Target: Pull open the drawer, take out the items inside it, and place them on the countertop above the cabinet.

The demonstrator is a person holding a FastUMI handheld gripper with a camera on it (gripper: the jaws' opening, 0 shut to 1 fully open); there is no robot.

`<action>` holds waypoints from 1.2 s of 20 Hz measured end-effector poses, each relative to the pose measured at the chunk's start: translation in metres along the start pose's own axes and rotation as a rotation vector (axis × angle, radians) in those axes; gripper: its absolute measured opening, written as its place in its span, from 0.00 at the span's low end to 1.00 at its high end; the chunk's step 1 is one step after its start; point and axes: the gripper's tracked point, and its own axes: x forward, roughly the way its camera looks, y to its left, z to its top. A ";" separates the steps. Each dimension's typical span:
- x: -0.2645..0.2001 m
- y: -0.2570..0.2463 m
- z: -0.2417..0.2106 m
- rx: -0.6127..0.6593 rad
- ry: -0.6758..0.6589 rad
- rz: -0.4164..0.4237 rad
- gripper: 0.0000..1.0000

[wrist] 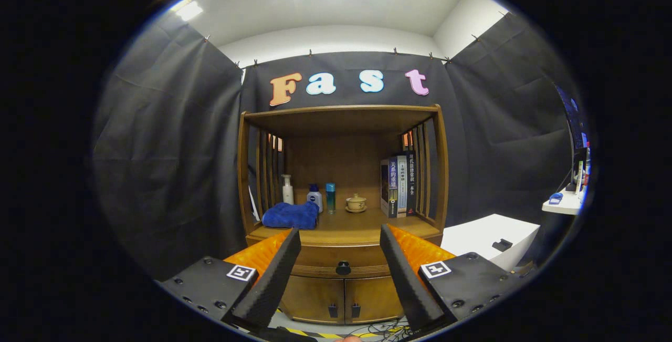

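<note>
The gripper [340, 250] is held in front of the wooden cabinet [341, 216], with its jaws wide apart and nothing between them. Just beyond the fingertips, and framed between them, is the drawer [341, 263] with its dark round knob [343, 268]; it looks fully closed. So I judge the task has not started: the drawer must be pulled open, the items inside taken out and put above. On the bench [362, 226] over the drawer lie a blue towel [290, 215], a pump bottle [287, 189], two small bottles [321, 198], a little teacup [356, 203] and some books [398, 185].
</note>
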 end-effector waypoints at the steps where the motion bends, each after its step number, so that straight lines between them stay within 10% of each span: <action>1: 0.009 0.002 0.002 0.009 -0.033 -0.002 0.98; 24: 0.205 -0.034 -0.237 -0.003 0.200 -0.068 0.93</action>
